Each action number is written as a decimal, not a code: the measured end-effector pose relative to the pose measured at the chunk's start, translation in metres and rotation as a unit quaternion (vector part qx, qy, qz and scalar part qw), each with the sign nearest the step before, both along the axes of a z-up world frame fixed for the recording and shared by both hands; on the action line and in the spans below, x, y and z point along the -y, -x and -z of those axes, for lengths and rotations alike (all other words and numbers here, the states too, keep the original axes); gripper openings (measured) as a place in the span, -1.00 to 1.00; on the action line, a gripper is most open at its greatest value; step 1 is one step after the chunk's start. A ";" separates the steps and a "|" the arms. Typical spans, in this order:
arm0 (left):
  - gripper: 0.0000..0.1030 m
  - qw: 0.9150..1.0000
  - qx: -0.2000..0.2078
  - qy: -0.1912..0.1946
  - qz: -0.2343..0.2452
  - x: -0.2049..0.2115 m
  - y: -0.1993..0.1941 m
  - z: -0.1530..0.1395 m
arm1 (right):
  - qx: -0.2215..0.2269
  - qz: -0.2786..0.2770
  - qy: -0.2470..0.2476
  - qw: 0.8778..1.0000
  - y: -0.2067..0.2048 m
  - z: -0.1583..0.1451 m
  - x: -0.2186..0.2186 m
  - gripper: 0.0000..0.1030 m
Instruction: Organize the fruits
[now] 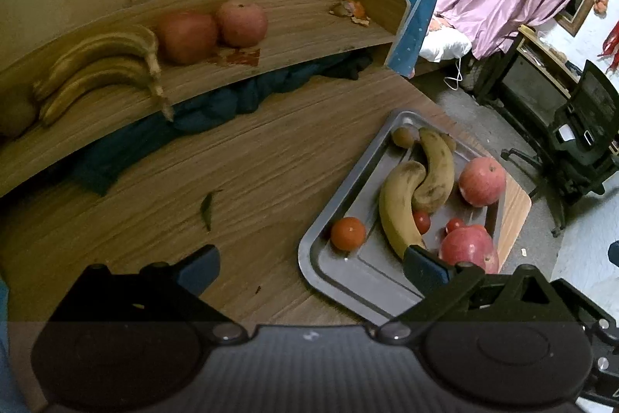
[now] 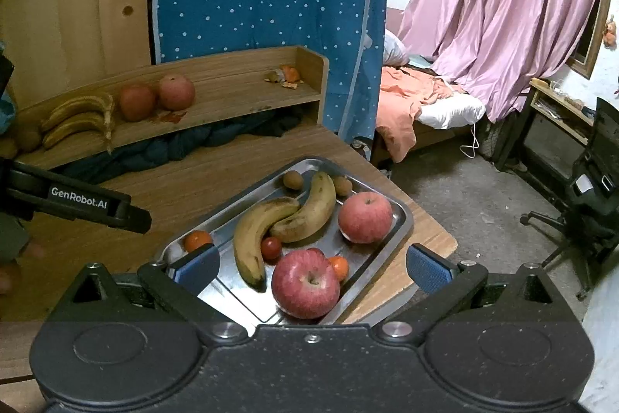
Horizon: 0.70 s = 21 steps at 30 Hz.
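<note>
right wrist view, nearest first: the right gripper (image 2: 311, 268) hangs with its blue pads spread wide and nothing between them, just above the near end of the metal tray (image 2: 402, 219). directly ahead of it lies a red apple (image 2: 305, 283), with a small orange fruit (image 2: 339, 266) touching its right side and a cherry tomato (image 2: 271, 248) just behind. two spotted bananas (image 2: 282, 219) lie crossed in the middle of the tray, a second apple (image 2: 365, 217) sits by the right rim, a small tangerine (image 2: 198, 239) by the left rim, and two brownish small fruits (image 2: 293, 179) rest at the far end. the tray sits at the corner of the wooden desk (image 2: 174, 188).

from the left wrist view the left gripper (image 1: 311, 264) is also released, pads wide apart and empty, over the bare desk with its right pad above the tray's near-left edge. a green leaf (image 1: 208, 206) lies on the desk beyond it.

farther back, a raised wooden shelf (image 1: 301, 6) carries a bunch of bananas (image 1: 104, 68) at its left, two apples (image 1: 212, 29) touching each other in the middle, and orange peel scraps (image 1: 352, 9) at its right end. dark blue cloth (image 1: 216, 103) is bundled under the shelf.
</note>
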<state>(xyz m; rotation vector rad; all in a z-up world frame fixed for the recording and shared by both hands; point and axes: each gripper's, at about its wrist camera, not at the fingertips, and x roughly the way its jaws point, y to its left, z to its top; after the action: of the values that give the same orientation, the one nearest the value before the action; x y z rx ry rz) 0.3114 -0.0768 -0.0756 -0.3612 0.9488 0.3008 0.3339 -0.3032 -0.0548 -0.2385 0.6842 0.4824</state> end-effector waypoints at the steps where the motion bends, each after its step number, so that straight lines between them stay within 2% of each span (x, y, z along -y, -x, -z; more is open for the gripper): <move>1: 0.99 1.000 0.001 0.000 -0.001 0.001 0.003 -0.001 | 0.001 0.000 0.000 1.000 0.003 0.000 0.001 0.98; 8: 0.99 1.000 0.008 -0.019 0.000 0.016 0.029 -0.013 | 0.026 0.003 -0.009 1.000 0.040 -0.011 0.015 0.98; 21: 0.99 0.998 0.024 -0.056 0.005 0.036 0.099 -0.038 | 0.045 0.011 -0.058 0.997 0.107 -0.024 0.032 0.98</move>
<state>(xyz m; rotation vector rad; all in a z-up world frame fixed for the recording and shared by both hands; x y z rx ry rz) 0.2127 -0.1132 -0.0375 -0.2605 0.8833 0.3332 0.2265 -0.3350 -0.0310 -0.1433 0.5683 0.4864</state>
